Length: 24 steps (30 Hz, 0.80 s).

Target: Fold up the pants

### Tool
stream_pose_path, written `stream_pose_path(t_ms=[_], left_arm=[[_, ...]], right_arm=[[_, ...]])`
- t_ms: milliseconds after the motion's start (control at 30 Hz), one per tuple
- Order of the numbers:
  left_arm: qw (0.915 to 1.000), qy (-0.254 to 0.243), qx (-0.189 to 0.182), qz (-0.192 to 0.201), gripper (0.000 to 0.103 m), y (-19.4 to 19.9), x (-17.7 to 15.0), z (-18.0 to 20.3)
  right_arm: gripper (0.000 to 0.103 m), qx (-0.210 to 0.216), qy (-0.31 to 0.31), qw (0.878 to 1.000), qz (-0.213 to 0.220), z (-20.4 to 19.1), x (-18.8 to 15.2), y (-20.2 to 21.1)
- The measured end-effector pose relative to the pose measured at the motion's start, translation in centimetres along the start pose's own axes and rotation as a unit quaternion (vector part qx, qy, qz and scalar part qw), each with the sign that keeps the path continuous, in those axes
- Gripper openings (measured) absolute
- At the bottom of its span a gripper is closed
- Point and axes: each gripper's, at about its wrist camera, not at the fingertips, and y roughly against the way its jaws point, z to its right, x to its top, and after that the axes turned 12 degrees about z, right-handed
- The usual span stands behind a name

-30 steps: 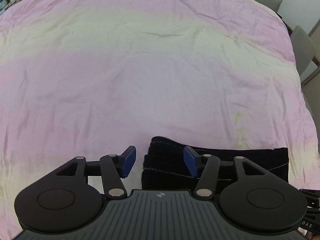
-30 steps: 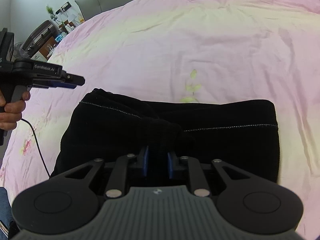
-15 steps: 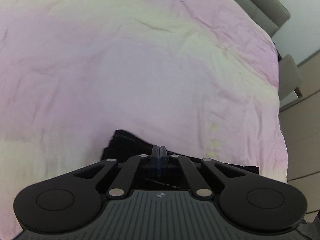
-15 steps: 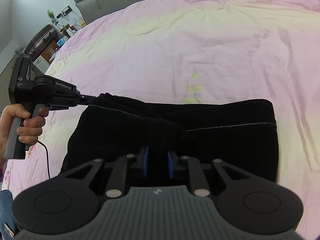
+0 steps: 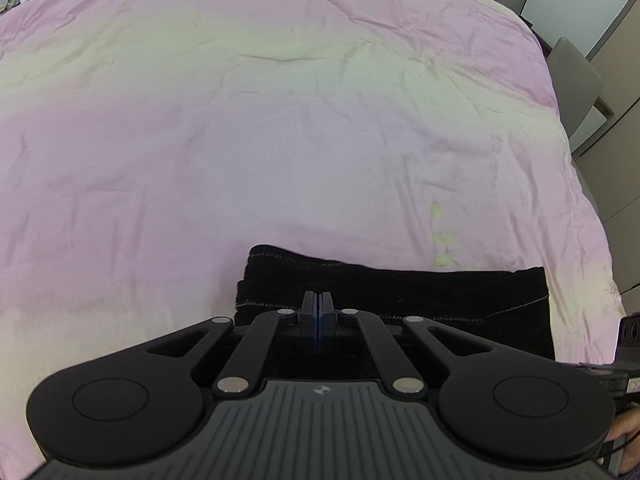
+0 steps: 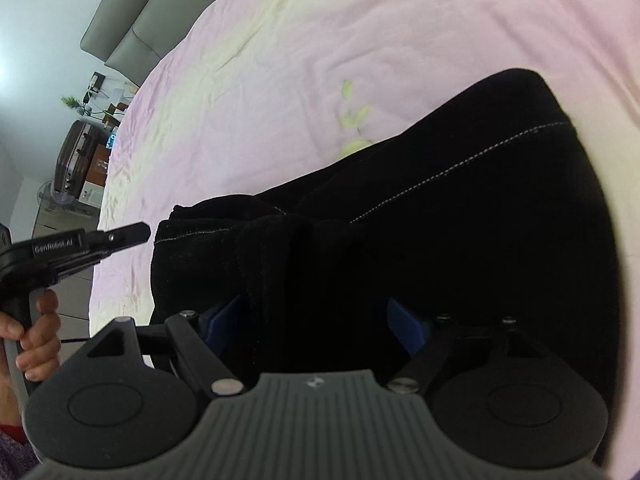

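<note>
Left tool (image 5: 319, 308), angled down toward the bed (image 5: 280, 140), at bottom centre of the left wrist view, blue pads pressed flat together with nothing visible between them. Seen again in the right wrist view at middle left (image 6: 138, 233), held by a hand (image 6: 36, 336) wrapped round its grip at the lower left edge, tip just beside the left end of the pants (image 6: 440, 240) without visibly touching. Right tool (image 6: 316, 322) tilted and rolled, low over the cloth, filling the bottom of its own view; jaws opening, blue fingers (image 6: 406, 326) spread wide on either side of a raised fold of black fabric, pads not pressing on it. Pants (image 5: 400, 292) folded into a dark rectangular bundle with pale stitching lines, lying on the pink sheet at lower centre-right of the left wrist view, directly beyond the closed left tool and partly hidden under it; in the right wrist view spreading from centre to the right edge, with the bunched fold between the right tool's fingers. Small green leaf print (image 6: 352, 120) on the sheet just above the pants' upper edge. Grey headboard (image 6: 132, 32) at the upper left of the right wrist view.
</note>
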Motion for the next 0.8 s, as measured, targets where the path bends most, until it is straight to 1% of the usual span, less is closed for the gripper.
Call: stream_pose_path(t_ms=[67,133,200,233,267,300,333,400,467,533,600,700,800], left_arm=[[1.0000,0.001,0.004,-0.006,0.000,0.8,-0.5,-0.8],[1.0000,0.001,0.007,-0.003,0.006,1.7,-0.9,-1.6],[0.9999,0.005,0.012,0.003,0.006,2.7,-1.5,-2.2],[0.9998,0.008,0.014,0.006,0.008,3.3,-1.8,-2.7],[0.9998,0.011,0.017,0.006,0.010,3.8,-2.2,-3.1],[0.9997,0.014,0.020,0.007,0.012,4.3,-2.6,-3.6],[0.9996,0.016,0.024,0.006,0.012,4.7,-3.0,-4.1],[0.9993,0.019,0.031,0.004,0.013,5.4,-3.7,-4.8],[0.9991,0.024,0.036,0.002,0.013,6.2,-4.4,-5.4],[0.9990,0.029,0.034,0.005,0.013,6.9,-4.8,-5.5],[0.9991,0.031,0.027,0.012,0.013,7.7,-5.0,-5.4],[0.9993,0.029,0.010,0.020,0.013,8.3,-5.1,-4.8],[0.9995,0.021,0.000,0.023,0.013,8.0,-4.9,-3.9]], right_arm=[[0.076,0.008,-0.019,1.000,0.001,0.6,-0.1,-0.6],[0.075,0.016,-0.042,0.999,-0.002,1.2,0.0,-1.0],[0.063,0.001,-0.037,0.999,-0.005,0.5,0.1,-0.5],[0.050,-0.008,-0.019,1.000,-0.004,-0.4,0.1,0.0],[0.040,-0.013,0.009,1.000,0.005,-2.0,0.2,0.8],[0.028,-0.014,0.043,0.999,0.013,-3.6,0.3,1.7],[0.023,-0.012,0.071,0.997,0.019,-5.3,0.4,2.5],[0.021,0.001,0.113,0.993,0.033,-8.6,0.5,4.2],[0.020,0.015,0.142,0.989,0.046,-11.7,0.8,5.5],[0.019,0.030,0.163,0.984,0.061,-14.6,1.6,7.0],[0.019,0.030,0.183,0.980,0.077,-16.9,2.6,8.6],[0.019,0.012,0.189,0.977,0.101,-17.8,4.5,11.0],[0.018,-0.025,0.176,0.978,0.113,-15.4,5.9,12.8]])
